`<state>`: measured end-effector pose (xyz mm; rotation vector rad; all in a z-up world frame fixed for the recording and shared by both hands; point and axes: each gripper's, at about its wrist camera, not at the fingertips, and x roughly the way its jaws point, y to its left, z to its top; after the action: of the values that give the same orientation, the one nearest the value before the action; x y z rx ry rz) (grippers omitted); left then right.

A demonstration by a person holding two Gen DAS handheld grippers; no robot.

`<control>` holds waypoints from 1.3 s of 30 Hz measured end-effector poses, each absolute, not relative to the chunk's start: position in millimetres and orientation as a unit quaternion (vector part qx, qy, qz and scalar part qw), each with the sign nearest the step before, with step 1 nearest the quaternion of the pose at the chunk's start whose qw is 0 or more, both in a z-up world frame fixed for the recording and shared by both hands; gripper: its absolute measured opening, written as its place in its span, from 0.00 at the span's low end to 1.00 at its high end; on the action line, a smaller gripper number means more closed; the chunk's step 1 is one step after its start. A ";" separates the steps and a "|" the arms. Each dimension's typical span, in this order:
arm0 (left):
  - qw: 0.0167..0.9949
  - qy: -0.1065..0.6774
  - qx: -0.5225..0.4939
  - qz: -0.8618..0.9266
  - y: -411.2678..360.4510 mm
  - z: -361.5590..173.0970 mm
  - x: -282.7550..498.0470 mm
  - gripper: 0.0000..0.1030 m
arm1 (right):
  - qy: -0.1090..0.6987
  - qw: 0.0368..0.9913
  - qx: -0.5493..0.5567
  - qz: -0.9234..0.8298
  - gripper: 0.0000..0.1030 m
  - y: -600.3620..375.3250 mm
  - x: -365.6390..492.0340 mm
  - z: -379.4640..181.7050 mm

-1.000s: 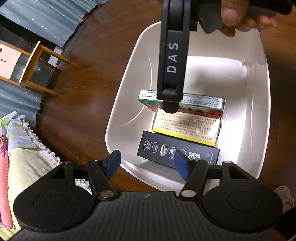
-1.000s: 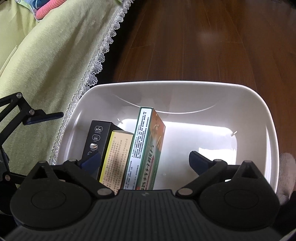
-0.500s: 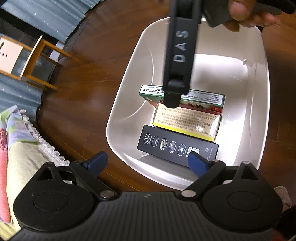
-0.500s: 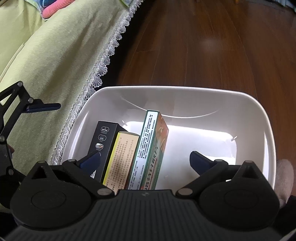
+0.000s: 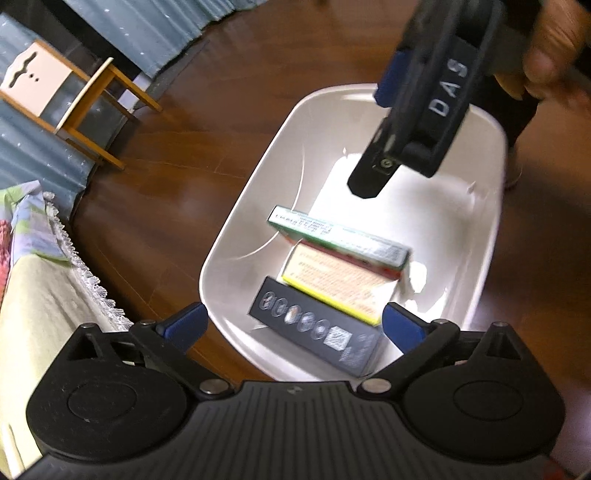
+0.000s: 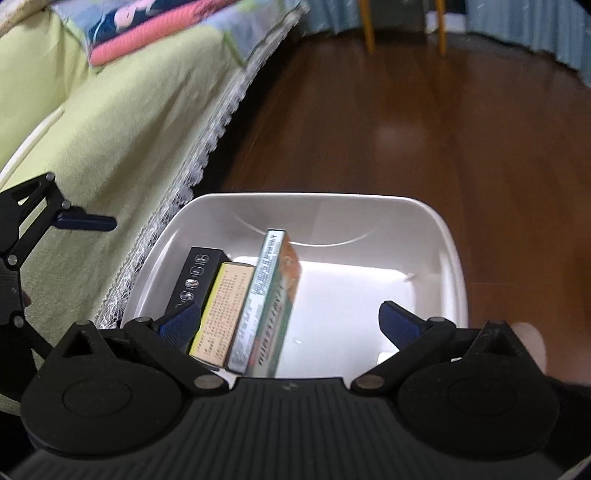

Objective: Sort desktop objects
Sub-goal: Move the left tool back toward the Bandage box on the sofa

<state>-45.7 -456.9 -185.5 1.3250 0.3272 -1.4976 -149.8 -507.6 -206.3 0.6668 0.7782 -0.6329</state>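
Three boxes (image 6: 243,302) stand in one white bin (image 6: 452,258), both jaws spread

3 boxes (image 6: 236,306) stand packed along the left side of the white bin (image 6: 448,251). Its right half is bare floor, open from above. The bed's lace edge (image 6: 192,173) crowds the bin's left wall.

I'm in a home, probably a bedroom: dark wood floor (image 6: 424,122), a bed with lace-edged green spread (image 6: 92,122) at left, blue curtains (image 5: 155,33) and a small wooden chair (image 5: 70,99) upper left.
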 end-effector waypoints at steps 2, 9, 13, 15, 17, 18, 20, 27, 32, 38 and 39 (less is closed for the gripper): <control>0.537 0.142 0.541 -0.631 -448.5 -180.1 -54.4 0.98 | 0.353 0.827 0.303 -0.314 0.99 -492.7 -164.4 -201.5; 0.583 0.164 0.514 -0.608 -410.2 -167.0 -81.1 0.98 | 0.357 0.835 0.274 -0.315 0.99 -454.0 -191.7 -189.8; 0.622 0.193 0.476 -0.591 -387.4 -150.5 -89.8 0.98 | 0.359 0.844 0.255 -0.306 0.99 -435.2 -197.3 -179.7; 0.645 0.204 0.454 -0.579 -376.9 -138.1 -92.2 0.98 | 0.357 0.852 0.239 -0.300 0.99 -426.0 -197.5 -172.0; 0.669 0.205 0.430 -0.570 -366.5 -123.3 -94.2 0.98 | 0.352 0.860 0.221 -0.295 0.99 -416.7 -197.1 -161.3; 0.683 0.203 0.418 -0.564 -361.3 -115.1 -95.0 0.98 | 0.347 0.866 0.211 -0.292 0.99 -412.8 -197.2 -154.2; 0.704 0.195 0.398 -0.555 -351.1 -98.5 -96.2 0.98 | 0.335 0.877 0.192 -0.288 0.99 -403.2 -198.8 -138.4; 0.762 0.150 0.353 -0.521 -312.2 -43.1 -96.5 0.98 | 0.289 0.909 0.127 -0.273 0.99 -374.4 -197.6 -88.4; 0.793 0.143 0.341 -0.484 -282.7 -19.3 -91.6 0.98 | 0.255 0.931 0.104 -0.239 0.99 -356.6 -185.4 -62.0; 0.827 0.153 0.329 -0.429 -241.1 -2.3 -75.1 0.98 | 0.229 0.954 0.089 -0.175 0.99 -335.0 -152.2 -42.0; 0.834 0.156 0.327 -0.417 -232.3 0.2 -71.4 0.98 | 0.226 0.956 0.089 -0.162 0.99 -331.8 -143.4 -39.4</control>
<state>-71.4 -232.3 0.2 0.6921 0.3306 -0.8826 -143.4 -331.8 -39.4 0.1812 0.4597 -0.3289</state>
